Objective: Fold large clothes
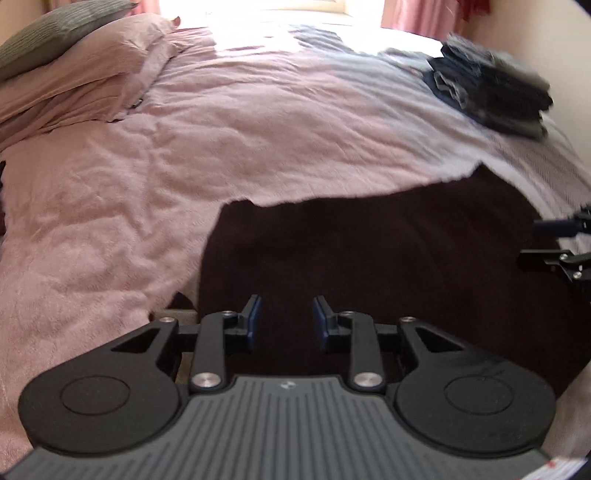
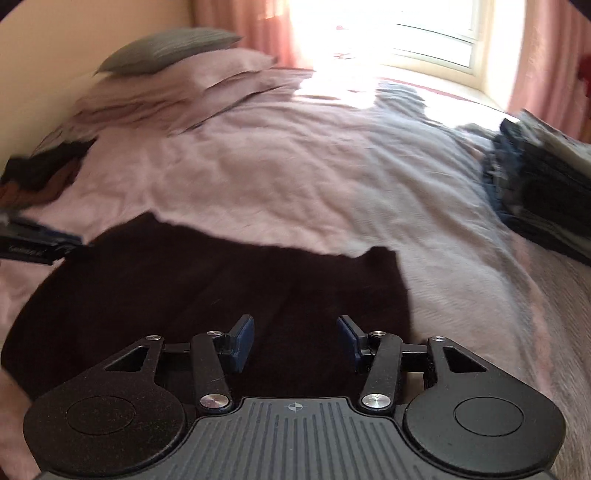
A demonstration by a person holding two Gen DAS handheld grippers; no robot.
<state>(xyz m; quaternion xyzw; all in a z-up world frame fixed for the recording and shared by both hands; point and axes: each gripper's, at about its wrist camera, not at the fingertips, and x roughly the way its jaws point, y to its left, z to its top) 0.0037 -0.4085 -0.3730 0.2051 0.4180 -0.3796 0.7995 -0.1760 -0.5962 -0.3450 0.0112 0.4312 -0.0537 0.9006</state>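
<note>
Across the lower centre of both wrist views lies the dark maroon knitted garment [image 1: 369,258], spread flat on the pale pink crinkled bedspread [image 1: 110,184]. In the left wrist view it fills the lower right of the frame; in the right wrist view [image 2: 184,295] it fills the lower left. The garment therefore sits between the two hands, directly ahead of and beneath both sets of jaws.

The left gripper [image 1: 286,321] hovers over the garment's left portion. Its jaws stand moderately apart, with nothing between the blue pads [image 1: 255,317]. The right gripper [image 2: 295,339] hovers over the garment's right portion, jaws set wider, also empty. Its fingers also appear at the right edge of the left wrist view [image 1: 554,243].

The garment's far edge runs roughly left to right across both frames, so its long axis appears to lie crosswise to the line of the jaws. Each hand looks about equally near its own end. Judged from this layout, the next fold calls for each gripper to close on the near edge or on one corner at its own side.

A stack of dark folded clothes [image 1: 491,92] rests at the upper right, well apart from the garment. Pink pillows [image 1: 74,85] and a grey-green cushion [image 1: 55,33] occupy the upper left.
</note>
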